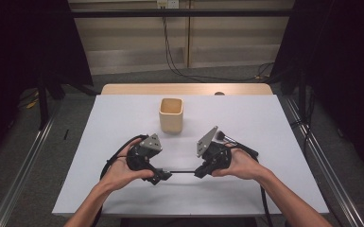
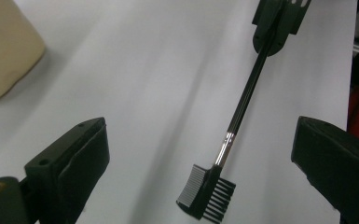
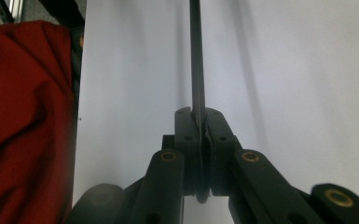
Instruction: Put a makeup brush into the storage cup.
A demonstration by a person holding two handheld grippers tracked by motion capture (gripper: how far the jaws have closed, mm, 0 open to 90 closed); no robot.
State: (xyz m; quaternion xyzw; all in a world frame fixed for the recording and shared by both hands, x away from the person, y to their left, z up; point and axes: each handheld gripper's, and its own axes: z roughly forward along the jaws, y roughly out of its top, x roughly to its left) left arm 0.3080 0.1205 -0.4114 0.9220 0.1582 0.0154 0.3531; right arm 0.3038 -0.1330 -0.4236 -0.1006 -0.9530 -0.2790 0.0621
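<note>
Item: brow brush (image 2: 242, 109), slim black handle with a silver ferrule and a double head, comb teeth on one side and bristles on the other. Location: held above the desk (image 1: 246, 118) near the middle of its near edge, strung level between the two hands. Long axis: runs side to side along that edge, head toward the person's left.

Holder: right gripper (image 1: 202, 171), jaws pinched tight on the handle's tail end; the right gripper view shows the handle (image 3: 196, 60) running straight out from between its closed pads (image 3: 189, 135).

Other tool: left gripper (image 1: 160, 176), jaws spread wide and touching nothing. In the left gripper view the brush head (image 2: 207, 191) sits between the two pads (image 2: 81, 154), nearer the right-hand one, clear of both. The head lies directly ahead of these fingers, so a regrasp would seem to need only a closing squeeze.

View notes: the left gripper view alone makes out comb and bristles; the high view reduces the brush to a thin dark line (image 1: 182, 171).

Also present: beige cup (image 1: 171, 115), upright, toward the desk's far edge, well apart from both hands.
</note>
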